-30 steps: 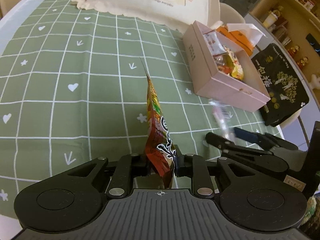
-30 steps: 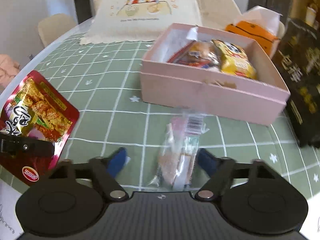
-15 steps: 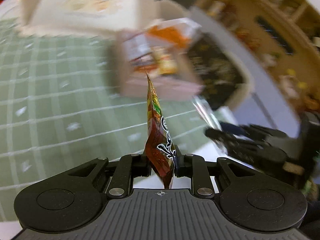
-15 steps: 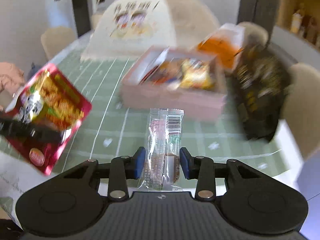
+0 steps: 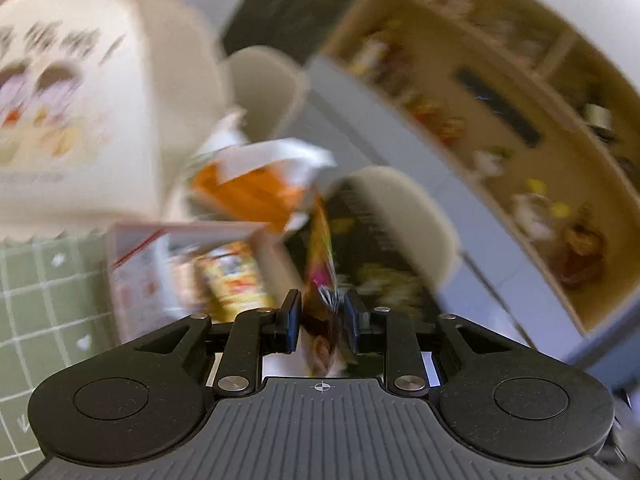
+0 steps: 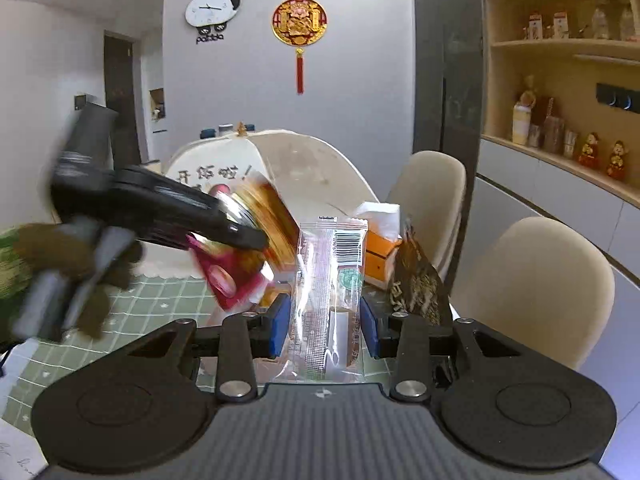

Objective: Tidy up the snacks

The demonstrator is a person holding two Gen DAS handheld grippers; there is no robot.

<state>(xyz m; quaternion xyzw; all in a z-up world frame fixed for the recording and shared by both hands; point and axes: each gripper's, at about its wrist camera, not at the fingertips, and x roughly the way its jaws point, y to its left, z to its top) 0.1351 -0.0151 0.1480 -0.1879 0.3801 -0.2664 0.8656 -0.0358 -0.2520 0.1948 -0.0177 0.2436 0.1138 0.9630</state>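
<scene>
My left gripper (image 5: 320,316) is shut on a red snack packet (image 5: 322,264), seen edge-on and held in the air just over the pink box (image 5: 160,276), which holds several snacks. In the right wrist view the left gripper (image 6: 240,236) holds the same red packet (image 6: 256,248) at left, blurred. My right gripper (image 6: 325,322) is shut on a clear-wrapped snack bar (image 6: 330,292), lifted upright above the green checked tablecloth (image 6: 140,304). The pink box is mostly hidden in the right wrist view.
An orange tissue box (image 6: 380,256) and a black gift bag (image 6: 420,284) stand behind the snacks. Beige chairs (image 6: 540,288) stand at the right. A cream cartoon cloth (image 5: 60,120) lies on the far table. Shelves (image 6: 560,80) line the right wall.
Both grippers rose and tilted up. The left one carried the red packet right, over the pink box. The right one closed on the clear bar and lifted it off the table.
</scene>
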